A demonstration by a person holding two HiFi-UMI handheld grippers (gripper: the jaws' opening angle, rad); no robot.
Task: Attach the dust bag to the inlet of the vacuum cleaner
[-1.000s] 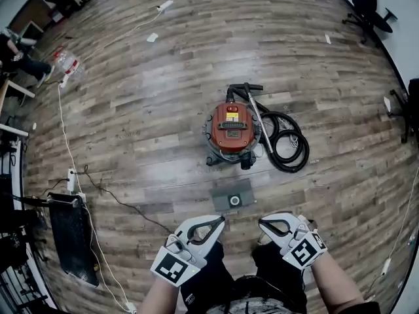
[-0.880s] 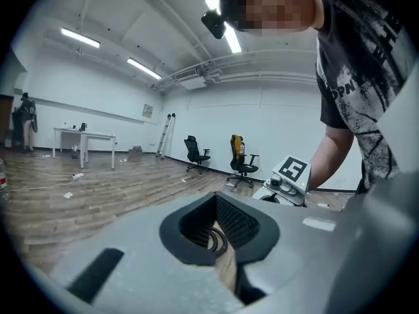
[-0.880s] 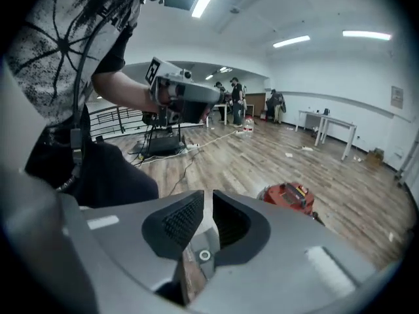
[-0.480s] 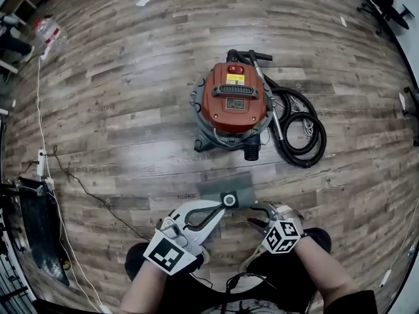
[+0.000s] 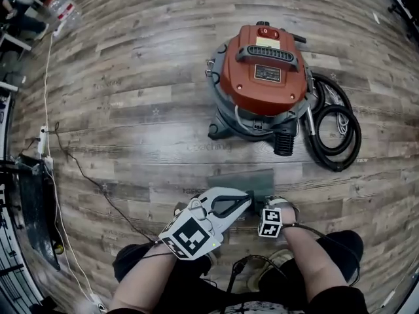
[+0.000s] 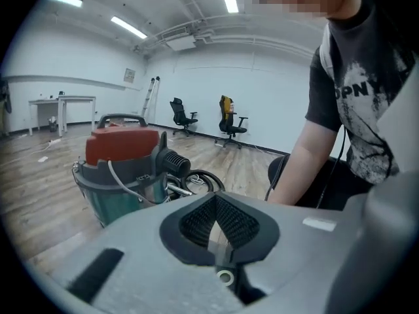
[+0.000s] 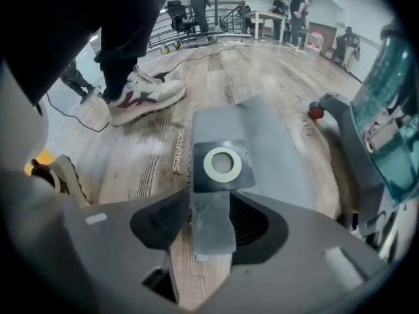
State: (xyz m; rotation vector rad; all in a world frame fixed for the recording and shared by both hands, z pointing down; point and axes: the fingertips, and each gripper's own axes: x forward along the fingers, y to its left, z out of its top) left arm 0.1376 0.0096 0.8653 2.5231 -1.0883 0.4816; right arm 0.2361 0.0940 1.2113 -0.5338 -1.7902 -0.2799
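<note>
Your right gripper (image 7: 211,224) just opened wide, dust bag (image 7: 268,149) tab lying between its jaws; left gripper (image 6: 216,208) is shut on nothing.

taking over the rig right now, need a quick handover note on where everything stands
Left tongs: shut, empty, aimed toward the vacuum cleaner.
Right tongs: open, jaws have just been opening; pointing down with the near end of the dust bag between them, not gripped.
Dust bag: flat on the floor in front of the vacuum cleaner, apart from it, ring facing up.
Done: nothing attached yet.
Left: grip the bag, bring its ring to the inlet, push it on.
</note>
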